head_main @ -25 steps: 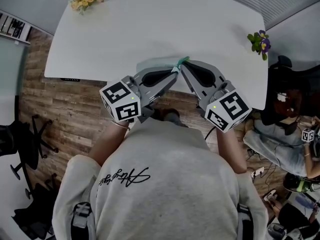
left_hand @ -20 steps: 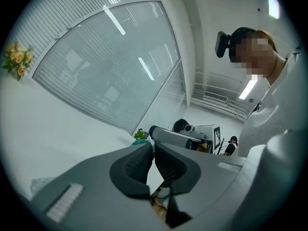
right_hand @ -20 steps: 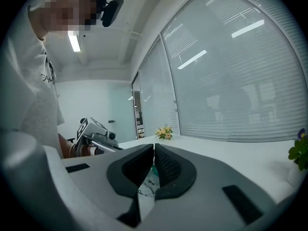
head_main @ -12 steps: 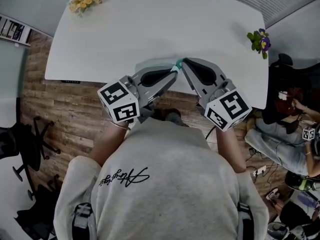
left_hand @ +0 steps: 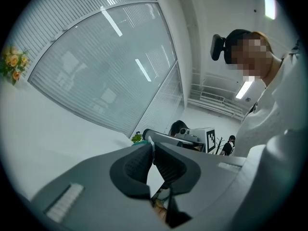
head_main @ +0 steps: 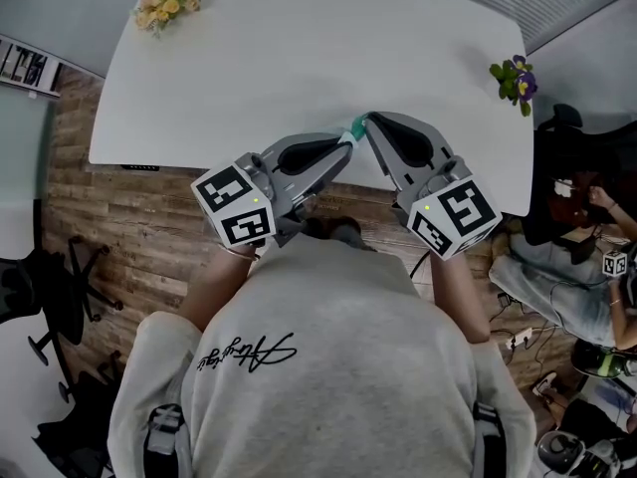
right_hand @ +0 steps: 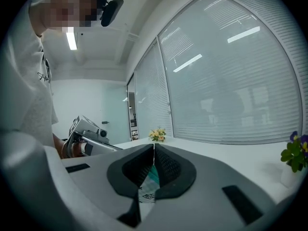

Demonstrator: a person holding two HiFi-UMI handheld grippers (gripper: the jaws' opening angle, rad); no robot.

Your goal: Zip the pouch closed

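Gripping the teal pouch (head_main: 356, 129) with left claw (head_main: 347, 144) and right claw (head_main: 367, 120), both clamped tight on it, tips nearly meeting, over the white bench's (head_main: 299, 48) near edge.

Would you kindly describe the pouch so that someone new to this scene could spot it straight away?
Start at the near edge of the white table, where the left gripper and the right gripper meet tip to tip. Pinched between both sets of jaws is the pouch, the only teal-edged thing there; the yellow flowers and purple flowers stand away at the table's edges.
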